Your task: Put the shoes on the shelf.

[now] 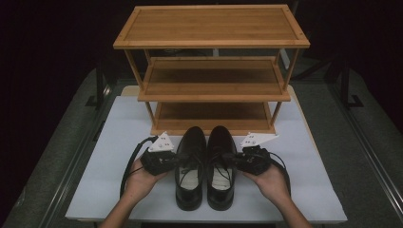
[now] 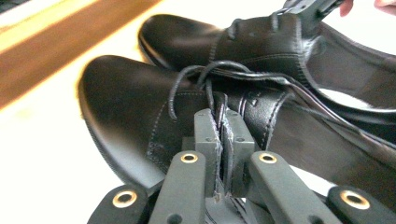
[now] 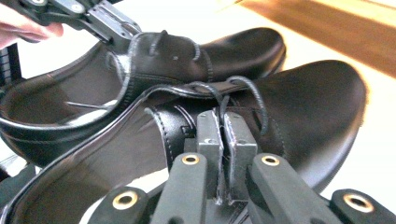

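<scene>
Item: your left gripper (image 1: 177,160), held in your left hand (image 1: 138,180). Jaws clenched on the outer lace flap of the left shoe (image 1: 190,166); in the left gripper view the leather edge sits pinched between the two pads (image 2: 208,135), with the lace loop (image 2: 187,77) just ahead of the jaw tips and the toe cap beyond and to the jaws' left.

Item: your right gripper (image 1: 236,159), held in your right hand (image 1: 271,183). Jaws likewise clamped, on the outer lace flap of the right shoe (image 1: 221,166); in the right gripper view the flap edge is gripped between the pads (image 3: 238,137), lace (image 3: 252,93) just ahead of the tips, toe cap beyond and to the jaws' right.

Item: pair of black lace-up shoes, side by side and touching, soles down on the white table (image 1: 109,142), between your two grippers.

Item: wooden three-tier shoe rack (image 1: 211,71), standing just beyond the toes.
</scene>
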`<control>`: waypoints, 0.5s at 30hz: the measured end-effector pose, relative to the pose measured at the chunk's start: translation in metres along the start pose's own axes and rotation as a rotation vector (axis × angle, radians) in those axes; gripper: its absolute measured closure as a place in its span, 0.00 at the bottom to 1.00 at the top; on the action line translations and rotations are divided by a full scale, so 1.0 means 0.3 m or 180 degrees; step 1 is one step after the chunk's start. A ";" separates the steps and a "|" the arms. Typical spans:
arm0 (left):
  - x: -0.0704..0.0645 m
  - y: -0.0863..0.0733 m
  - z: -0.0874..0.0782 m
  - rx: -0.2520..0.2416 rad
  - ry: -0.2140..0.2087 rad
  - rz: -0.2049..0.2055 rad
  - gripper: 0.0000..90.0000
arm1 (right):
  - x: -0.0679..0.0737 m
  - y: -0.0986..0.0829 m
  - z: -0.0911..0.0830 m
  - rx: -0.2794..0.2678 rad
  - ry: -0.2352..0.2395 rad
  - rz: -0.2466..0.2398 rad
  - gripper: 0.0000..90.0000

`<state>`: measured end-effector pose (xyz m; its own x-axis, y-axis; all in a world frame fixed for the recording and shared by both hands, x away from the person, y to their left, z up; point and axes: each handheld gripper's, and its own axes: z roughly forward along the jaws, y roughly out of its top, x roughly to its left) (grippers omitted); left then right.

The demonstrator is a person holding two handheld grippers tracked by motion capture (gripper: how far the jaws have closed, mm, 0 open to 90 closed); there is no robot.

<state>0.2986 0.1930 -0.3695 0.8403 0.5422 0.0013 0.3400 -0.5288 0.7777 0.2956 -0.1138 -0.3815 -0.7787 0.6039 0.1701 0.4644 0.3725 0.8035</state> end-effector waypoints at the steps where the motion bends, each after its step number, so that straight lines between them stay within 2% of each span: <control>1: 0.002 0.001 -0.003 -0.0005 0.0039 0.0002 0.97 | -0.003 0.002 -0.004 -0.0013 -0.0038 -0.0003 0.96; 6: 0.017 0.010 -0.021 -0.0087 0.0204 -0.0118 0.97 | -0.018 0.014 -0.016 -0.0045 -0.0181 0.0021 0.96; 9: 0.028 0.019 -0.026 -0.0140 0.0252 -0.0189 0.97 | -0.031 0.022 -0.027 -0.0071 -0.0235 0.0056 0.96; 15: 0.045 0.052 -0.028 -0.0239 0.0323 -0.0201 0.97 | -0.060 0.049 -0.048 -0.0181 -0.0316 0.0032 0.96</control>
<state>0.3118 0.1975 -0.3522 0.7699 0.6381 0.0114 0.3551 -0.4431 0.8232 0.3103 -0.1293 -0.3646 -0.7272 0.6753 0.1231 0.4450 0.3272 0.8336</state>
